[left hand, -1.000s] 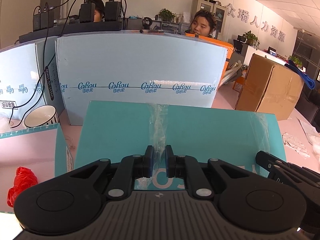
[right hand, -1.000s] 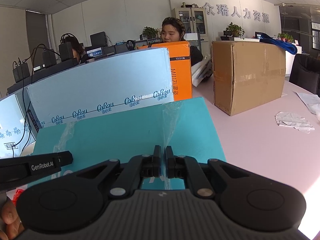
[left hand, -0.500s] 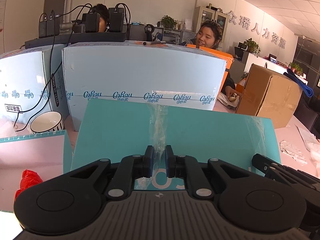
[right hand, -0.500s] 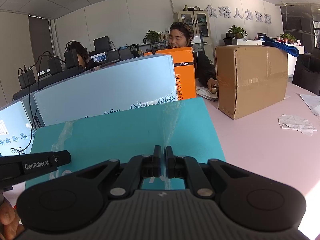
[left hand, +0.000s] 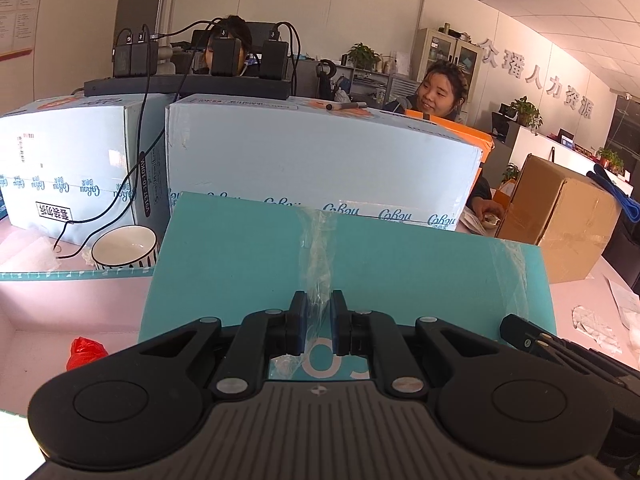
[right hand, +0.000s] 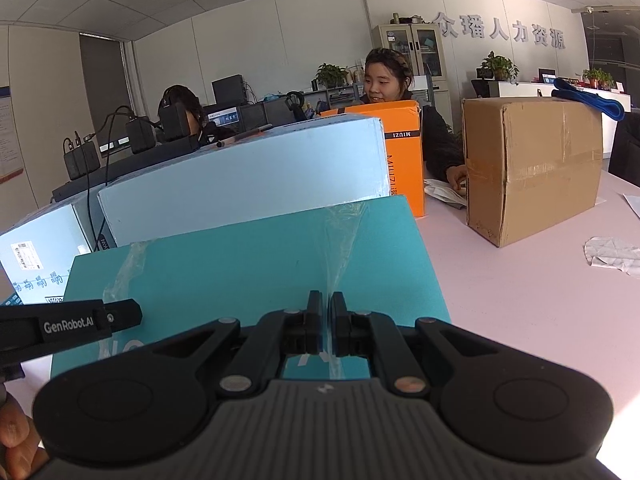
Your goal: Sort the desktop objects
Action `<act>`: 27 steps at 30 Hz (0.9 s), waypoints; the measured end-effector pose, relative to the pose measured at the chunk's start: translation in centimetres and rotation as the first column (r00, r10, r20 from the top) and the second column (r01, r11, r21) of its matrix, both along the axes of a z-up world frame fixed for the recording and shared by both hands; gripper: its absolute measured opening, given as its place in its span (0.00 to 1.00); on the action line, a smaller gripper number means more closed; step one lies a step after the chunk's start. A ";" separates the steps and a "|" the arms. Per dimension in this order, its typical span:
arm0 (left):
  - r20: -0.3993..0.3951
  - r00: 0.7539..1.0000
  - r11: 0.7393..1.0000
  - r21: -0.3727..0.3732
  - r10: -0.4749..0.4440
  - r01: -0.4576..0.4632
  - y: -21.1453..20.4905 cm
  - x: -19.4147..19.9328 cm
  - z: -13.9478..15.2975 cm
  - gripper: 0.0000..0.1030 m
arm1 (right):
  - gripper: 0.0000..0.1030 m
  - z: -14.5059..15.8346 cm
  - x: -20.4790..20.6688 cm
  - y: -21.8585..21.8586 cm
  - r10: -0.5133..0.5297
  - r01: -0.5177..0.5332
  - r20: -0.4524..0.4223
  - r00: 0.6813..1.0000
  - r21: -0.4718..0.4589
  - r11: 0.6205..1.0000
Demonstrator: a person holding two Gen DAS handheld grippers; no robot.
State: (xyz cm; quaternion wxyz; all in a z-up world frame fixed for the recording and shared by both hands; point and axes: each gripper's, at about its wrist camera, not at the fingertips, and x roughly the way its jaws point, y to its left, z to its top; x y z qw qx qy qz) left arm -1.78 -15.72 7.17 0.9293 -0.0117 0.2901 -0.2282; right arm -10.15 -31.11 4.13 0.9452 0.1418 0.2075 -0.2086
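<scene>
A flat teal box fills the middle of both wrist views, lifted off the pink table and tilted up toward the light blue cartons. Strips of clear plastic film run across its top. My left gripper is shut on the film and the box's near edge toward its left side. Toward the same edge's right side, my right gripper is shut on another strip of film over the teal box. Each gripper's black body shows at the edge of the other's view.
Two light blue cartons stand right behind the box, with an orange box and a brown carton to their right. A white mug and a red bag lie at left. Crumpled paper lies at right. Two people sit behind.
Both grippers have risen with the teal box. Its far edge now covers part of the lettering on the blue carton. The jaws stay shut.
</scene>
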 end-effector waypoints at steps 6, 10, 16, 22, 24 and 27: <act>0.015 0.998 0.998 -0.020 0.062 -0.061 2.3 0.4 0.9 0.09 | 0.08 0.5 1.4 1.5 0.055 -0.056 0.015 0.998 0.001 0.998; 0.021 0.993 0.993 -0.029 0.113 -0.112 4.4 1.0 1.4 0.09 | 0.08 0.7 2.6 3.0 0.102 -0.102 0.023 0.995 0.007 0.995; 0.025 0.979 0.979 -0.032 0.204 -0.203 7.7 1.9 1.7 0.09 | 0.08 0.7 5.0 5.5 0.185 -0.186 0.027 0.982 0.025 0.982; 0.017 0.955 0.955 -0.023 0.295 -0.295 11.1 3.1 1.7 0.09 | 0.08 0.6 7.6 8.4 0.274 -0.274 0.025 0.962 0.037 0.961; 0.014 0.946 0.946 -0.018 0.323 -0.322 12.3 3.5 1.5 0.09 | 0.07 0.5 8.5 9.4 0.300 -0.301 0.025 0.954 0.045 0.953; 0.011 0.934 0.934 -0.012 0.356 -0.356 14.1 4.4 1.2 0.09 | 0.07 0.3 9.6 10.9 0.337 -0.337 0.021 0.941 0.057 0.940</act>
